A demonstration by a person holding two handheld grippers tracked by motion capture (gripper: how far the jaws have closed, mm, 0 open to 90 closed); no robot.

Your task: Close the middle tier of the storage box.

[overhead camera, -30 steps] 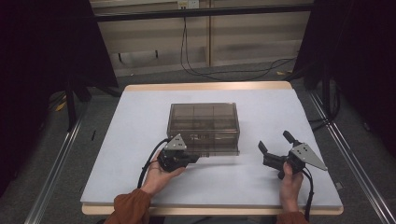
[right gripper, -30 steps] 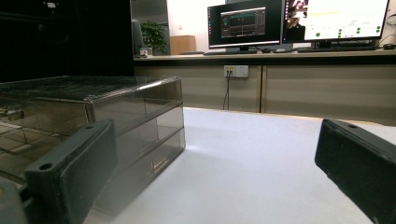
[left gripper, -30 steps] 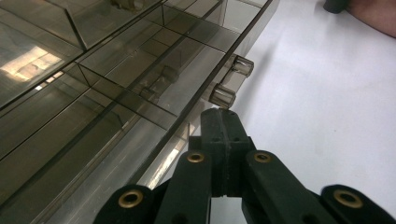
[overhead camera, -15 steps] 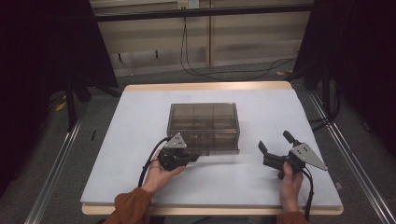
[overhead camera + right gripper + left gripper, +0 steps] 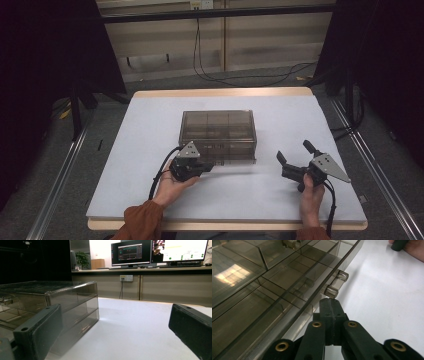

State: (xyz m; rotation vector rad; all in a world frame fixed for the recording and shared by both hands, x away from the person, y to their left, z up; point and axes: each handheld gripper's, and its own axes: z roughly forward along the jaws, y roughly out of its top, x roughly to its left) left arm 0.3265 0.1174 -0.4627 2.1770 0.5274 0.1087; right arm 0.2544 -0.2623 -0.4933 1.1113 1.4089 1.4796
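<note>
A smoked translucent drawer cabinet [image 5: 218, 136] stands near the centre of the white surface [image 5: 125, 150], its front face turned toward the person at the bottom of the frame. The left tool [image 5: 209, 169] lies low in the lower centre-left of the high view, held in the person's left hand [image 5: 172, 187], with its tip at the bottom front edge of the cabinet. In the left gripper view, the jaws of the left tool [image 5: 331, 312] are pressed together with no gap between them and nothing visibly pinched; the tip sits just below the clear drawer handle [image 5: 336, 284], close to it, though contact cannot be confirmed. The drawer front runs diagonally from lower left to upper right of that view, and the internal dividers show through the walls. This low, closed posture probably suits hooking or pushing at the handle rather than pinching it, since a closed tip fits beside a small pull. The right tool [image 5: 292, 162] rests in the lower right of the high view, held by the right hand [image 5: 311, 195], well apart from the cabinet and pointed toward its right side. In the right gripper view, its jaws are spread wide, one at each lower corner of the frame, with bare surface between them and the cabinet [image 5: 50, 305] at the left. It appears parked in readiness, possibly to brace the cabinet while a drawer is worked.
</note>
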